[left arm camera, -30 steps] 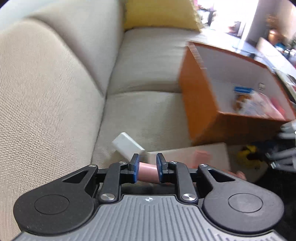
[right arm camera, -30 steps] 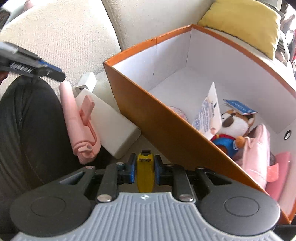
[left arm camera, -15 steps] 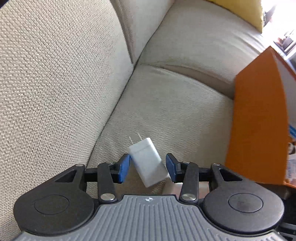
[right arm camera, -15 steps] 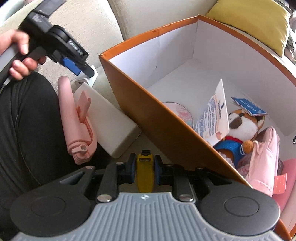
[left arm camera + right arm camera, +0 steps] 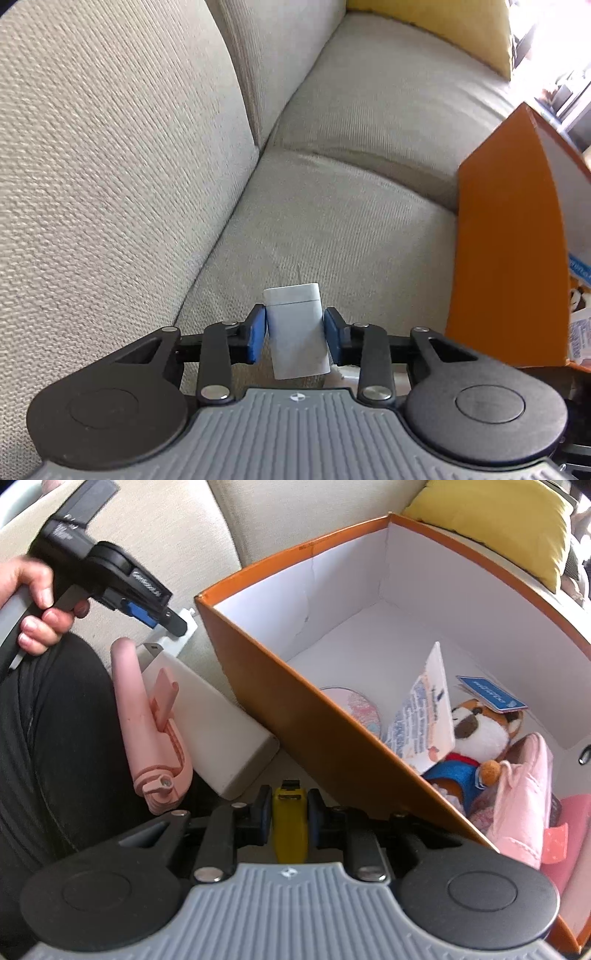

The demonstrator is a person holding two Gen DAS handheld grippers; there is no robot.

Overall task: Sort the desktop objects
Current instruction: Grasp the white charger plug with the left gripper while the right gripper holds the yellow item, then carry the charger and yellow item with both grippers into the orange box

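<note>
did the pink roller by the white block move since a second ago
No. The pink roller lies against the white block, beside the orange box, just as before in the right wrist view.

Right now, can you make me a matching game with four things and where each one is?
Things:
1. white charger
2. yellow clip
3. stuffed fox toy
4. pink roller

Places:
A. inside the orange box
B. between the left tongs, whose jaws are closing
C. lying beside the dark trouser leg
D. pinched in the right tongs

Pairs: 1-B, 2-D, 3-A, 4-C
</note>
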